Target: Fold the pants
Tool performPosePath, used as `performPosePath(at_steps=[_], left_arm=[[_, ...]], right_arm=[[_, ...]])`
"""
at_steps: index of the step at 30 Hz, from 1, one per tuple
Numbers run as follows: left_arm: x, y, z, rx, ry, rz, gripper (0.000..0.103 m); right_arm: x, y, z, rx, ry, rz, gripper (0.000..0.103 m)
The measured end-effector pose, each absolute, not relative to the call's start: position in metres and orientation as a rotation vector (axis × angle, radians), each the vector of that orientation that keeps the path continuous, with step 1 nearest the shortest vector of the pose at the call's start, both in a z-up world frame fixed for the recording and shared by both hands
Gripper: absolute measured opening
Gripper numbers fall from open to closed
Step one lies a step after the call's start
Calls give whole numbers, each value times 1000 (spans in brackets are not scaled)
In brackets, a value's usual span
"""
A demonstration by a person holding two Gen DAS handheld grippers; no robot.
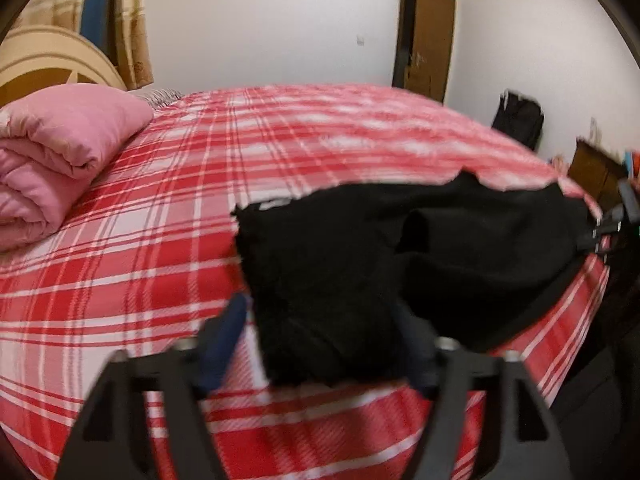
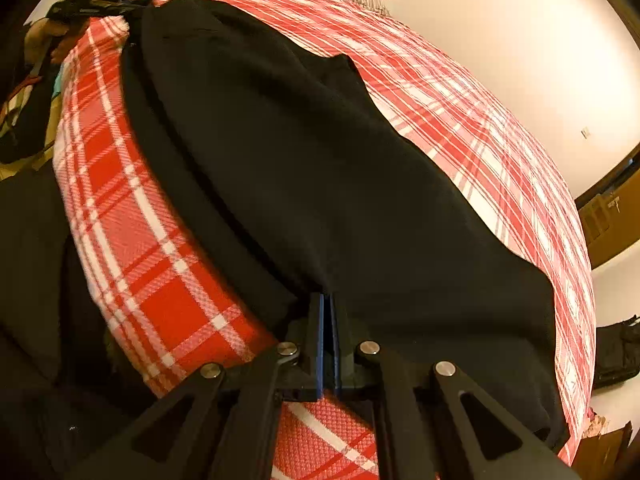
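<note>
Your pants (image 1: 400,264) lie across the near edge of the bed (image 1: 168,216). A folded quilt (image 1: 52,160) sits far left, by the headboard (image 1: 48,68); a door (image 1: 430,40) stands behind.

Black pants (image 2: 320,168), soft matte fabric, stretched lengthwise along the bed's near edge, partly folded with layers overlapping, one end pinched in the shut right tongs (image 2: 329,340), other end raised between the spread left tongs (image 1: 320,336), bulging in loose folds
</note>
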State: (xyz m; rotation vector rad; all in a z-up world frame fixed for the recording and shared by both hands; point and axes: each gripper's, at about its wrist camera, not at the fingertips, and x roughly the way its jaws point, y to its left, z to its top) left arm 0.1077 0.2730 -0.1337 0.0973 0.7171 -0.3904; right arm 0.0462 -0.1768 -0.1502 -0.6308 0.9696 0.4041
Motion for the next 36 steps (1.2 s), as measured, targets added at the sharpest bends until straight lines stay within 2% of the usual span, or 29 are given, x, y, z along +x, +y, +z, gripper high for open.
performPosePath(at_steps=[1, 5, 10, 13, 14, 15, 17, 21, 22, 23, 25, 30, 34, 36], left_arm=[[107, 274, -136, 134, 739, -389, 91], [93, 274, -145, 307, 799, -405, 97], [80, 300, -157, 330, 899, -389, 96], [73, 326, -156, 222, 892, -370, 92], [70, 332, -156, 195, 893, -384, 92], [66, 334, -156, 191, 893, -399, 92], [64, 338, -154, 182, 876, -407, 91], [82, 338, -134, -7, 788, -409, 90], [88, 334, -130, -37, 770, -411, 88], [94, 330, -129, -60, 763, -419, 81], [115, 311, -131, -75, 781, -415, 76], [153, 277, -148, -4, 834, -354, 76], [168, 273, -148, -4, 838, -349, 78], [172, 270, -144, 8, 839, -330, 78]], right_arm=[[47, -176, -151, -625, 978, 407, 4], [51, -170, -152, -680, 990, 411, 4], [56, -171, -151, -707, 1025, 435, 12], [59, -179, -138, -664, 1044, 467, 27], [60, -181, -132, -649, 1038, 479, 36], [61, -184, -121, -613, 1043, 507, 42], [65, -187, -106, -556, 1028, 537, 42], [105, -181, -79, -406, 980, 565, 42], [119, -179, -79, -375, 973, 561, 42], [135, -177, -80, -338, 973, 557, 42], [178, -168, -85, -249, 974, 536, 42], [265, -134, -111, -47, 1020, 547, 42], [303, -108, -138, 6, 1086, 574, 42], [313, -96, -151, -41, 1094, 522, 24]])
